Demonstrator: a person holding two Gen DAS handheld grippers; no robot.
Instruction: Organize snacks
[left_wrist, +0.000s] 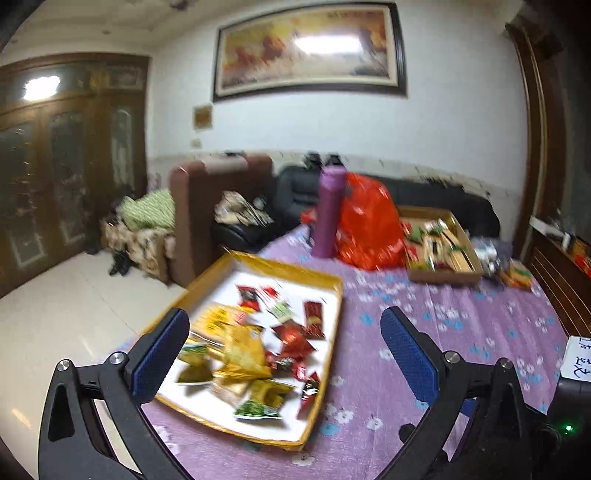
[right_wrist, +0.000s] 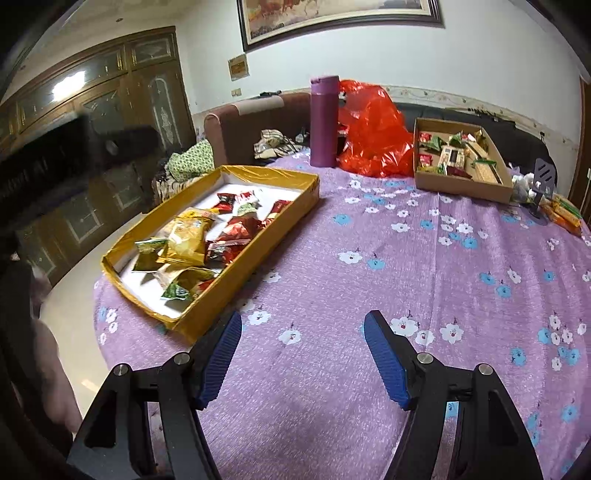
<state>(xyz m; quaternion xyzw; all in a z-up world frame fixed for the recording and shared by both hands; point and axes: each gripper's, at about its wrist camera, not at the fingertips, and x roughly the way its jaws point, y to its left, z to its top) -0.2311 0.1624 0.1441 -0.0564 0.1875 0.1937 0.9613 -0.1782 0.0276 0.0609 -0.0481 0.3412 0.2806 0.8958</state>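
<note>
A yellow-rimmed tray on the purple flowered table holds several snack packets, yellow, red and green. A brown cardboard box at the far right holds more snacks. My left gripper is open and empty, hovering over the tray's near right part. My right gripper is open and empty above bare tablecloth, right of the tray's near corner.
A purple bottle and a red plastic bag stand at the table's far side. Orange packets and a small black stand lie at the far right. Sofas and a wooden cabinet lie beyond.
</note>
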